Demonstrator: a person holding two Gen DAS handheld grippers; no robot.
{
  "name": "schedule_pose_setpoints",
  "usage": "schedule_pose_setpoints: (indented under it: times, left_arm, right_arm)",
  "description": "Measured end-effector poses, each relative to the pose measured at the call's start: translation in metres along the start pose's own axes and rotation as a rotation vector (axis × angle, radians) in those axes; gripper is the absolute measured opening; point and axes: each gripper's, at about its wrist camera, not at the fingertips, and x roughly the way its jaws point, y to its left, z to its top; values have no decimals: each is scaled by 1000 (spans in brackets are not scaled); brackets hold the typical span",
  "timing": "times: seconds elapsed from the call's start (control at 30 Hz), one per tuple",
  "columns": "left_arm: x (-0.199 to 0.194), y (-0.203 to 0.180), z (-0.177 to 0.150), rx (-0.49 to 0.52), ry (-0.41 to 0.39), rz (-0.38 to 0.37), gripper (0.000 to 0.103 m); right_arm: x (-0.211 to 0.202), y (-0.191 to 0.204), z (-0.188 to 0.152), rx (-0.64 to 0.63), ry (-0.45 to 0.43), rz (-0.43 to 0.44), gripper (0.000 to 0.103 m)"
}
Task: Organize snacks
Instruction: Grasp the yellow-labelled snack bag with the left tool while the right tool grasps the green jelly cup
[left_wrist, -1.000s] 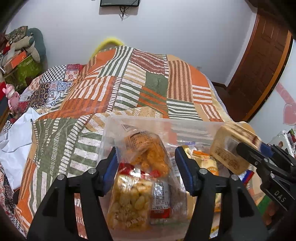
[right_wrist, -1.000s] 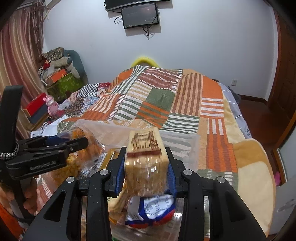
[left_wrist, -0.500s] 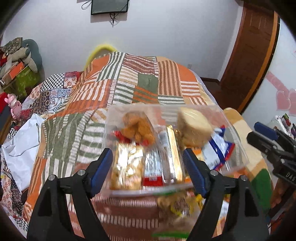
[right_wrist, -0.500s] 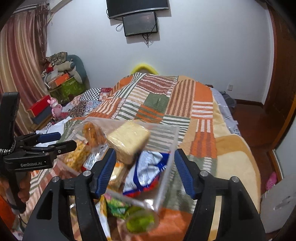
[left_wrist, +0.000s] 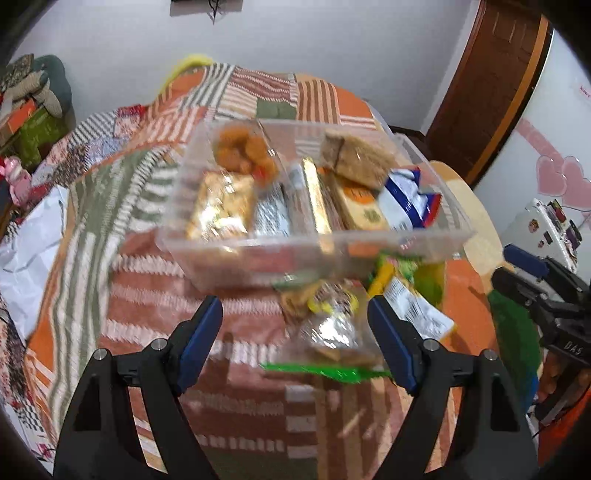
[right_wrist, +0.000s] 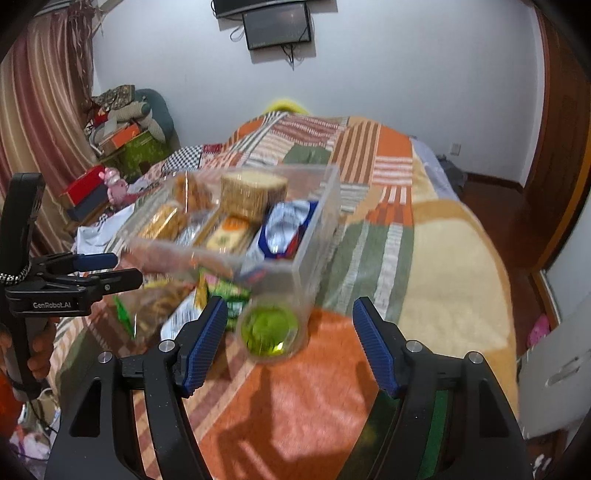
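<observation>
**A:** Left gripper low in the frame, jaws spread wide, nothing between the blue pads. Agree?

**B:** Agreed. And the right gripper is the same story, fingers well apart, nothing held.

**A:** Where's the bin?

**B:** Clear bin sits on the quilt, centre of the left view, above the open jaws. In the right view the bin is centre-left, a bit blurred.

**A:** Contents?

**B:** Upper left inside, an orange snack bag. Below it a gold pack, then a silver pack just beside. A round cracker pack lies on top at the upper right, and a blue-and-white bag is tucked into the right end.

**A:** Right camera picks up the cracker pack too, sitting high, with the blue-and-white bag against the near wall.

**B:** Loose items outside the bin, though. A clear bag with a green edge lies on the quilt between the left fingers, in front of the bin.

**A:** And a green jelly cup sits just in front of the bin's corner, between the right fingertips but not touched.

**B:** More wrappers crowd the bin's near side; too blurred to name.
</observation>
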Motion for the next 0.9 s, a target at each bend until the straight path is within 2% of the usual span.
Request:
schedule_pose_setpoints:
  times: [0.17,0.33,0.43,0.53,0.67,0.73,0.8,0.9]
  left_arm:
    - [9,-11,-7,0,29,-34,81]
    - [23,-17,-10,14,57,-22,82]
    - [32,-14,-11,6,65,-1,82]
    - [39,-5,-12,-35,67,-29,87]
    - [43,3,-14,-58,62,-40,87]
    - [46,3,-15,-63,54,-42,86]
    - [49,3,-15,-63,46,-48,77]
    - [49,0,-16,-46,27,-32,74]
  right_arm:
    - [15,2,-14,17,59,21,67]
    - [30,3,-15,42,100,54,67]
    - [36,5,-12,42,109,57,67]
    - [43,7,-11,39,125,55,67]
    - [54,5,-11,49,145,61,67]
    - [57,3,-11,69,150,73,67]
    - [59,0,-11,91,156,85,66]
    - [60,-4,-12,112,162,114,56]
